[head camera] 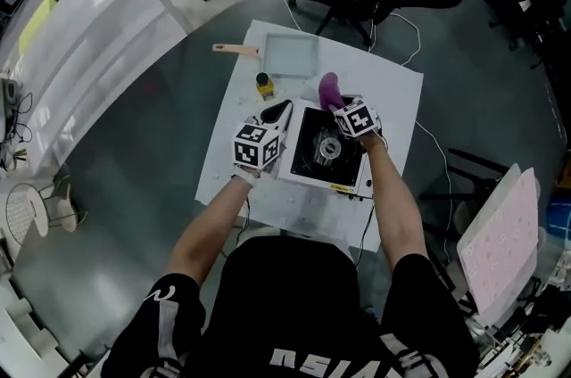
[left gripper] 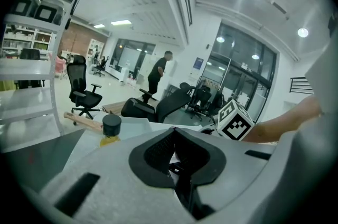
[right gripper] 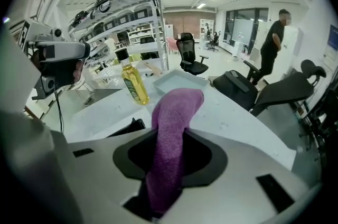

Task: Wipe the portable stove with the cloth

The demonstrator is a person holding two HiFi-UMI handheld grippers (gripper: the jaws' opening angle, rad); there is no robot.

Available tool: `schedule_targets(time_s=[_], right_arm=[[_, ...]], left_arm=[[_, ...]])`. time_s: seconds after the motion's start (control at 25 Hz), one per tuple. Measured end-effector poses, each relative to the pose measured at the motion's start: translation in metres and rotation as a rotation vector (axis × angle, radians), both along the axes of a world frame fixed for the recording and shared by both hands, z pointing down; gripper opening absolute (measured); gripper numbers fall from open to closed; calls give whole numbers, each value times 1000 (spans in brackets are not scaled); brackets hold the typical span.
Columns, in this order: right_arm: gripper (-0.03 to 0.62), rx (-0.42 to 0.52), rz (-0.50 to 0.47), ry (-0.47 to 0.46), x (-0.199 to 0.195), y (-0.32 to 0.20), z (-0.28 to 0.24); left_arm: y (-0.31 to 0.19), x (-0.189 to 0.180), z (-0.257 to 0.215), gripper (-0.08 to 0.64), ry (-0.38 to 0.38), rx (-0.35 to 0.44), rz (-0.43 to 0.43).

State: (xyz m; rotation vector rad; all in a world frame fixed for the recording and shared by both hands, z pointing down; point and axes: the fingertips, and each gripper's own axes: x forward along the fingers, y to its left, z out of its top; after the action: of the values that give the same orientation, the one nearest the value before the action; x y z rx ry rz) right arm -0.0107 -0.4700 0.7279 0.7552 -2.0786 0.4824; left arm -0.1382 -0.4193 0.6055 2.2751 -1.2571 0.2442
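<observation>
Here, on the white table (head camera: 394, 93), sits the portable stove (head camera: 314, 155), with the left gripper (head camera: 284, 109) at its left edge, jaws seemingly closed on nothing, and the right gripper (head camera: 339, 106) clamping the purple cloth (head camera: 330, 88) above its far edge.

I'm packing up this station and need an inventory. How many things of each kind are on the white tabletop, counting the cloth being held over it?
Portable stove: 1
Purple cloth: 1
Oil bottle: 1
Wooden-handled tray: 1
Total: 4
</observation>
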Motion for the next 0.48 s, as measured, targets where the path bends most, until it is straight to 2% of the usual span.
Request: schedule_targets(time_s=[0.24,0.48], right_arm=[[115,-12,-48,-12,-52,1,4],[115,2,-32,-9,-78,0,2]], left_arm=[[0,-36,0,9,-4,0,-30],[4,-67,0,9,-4,-3,-45]])
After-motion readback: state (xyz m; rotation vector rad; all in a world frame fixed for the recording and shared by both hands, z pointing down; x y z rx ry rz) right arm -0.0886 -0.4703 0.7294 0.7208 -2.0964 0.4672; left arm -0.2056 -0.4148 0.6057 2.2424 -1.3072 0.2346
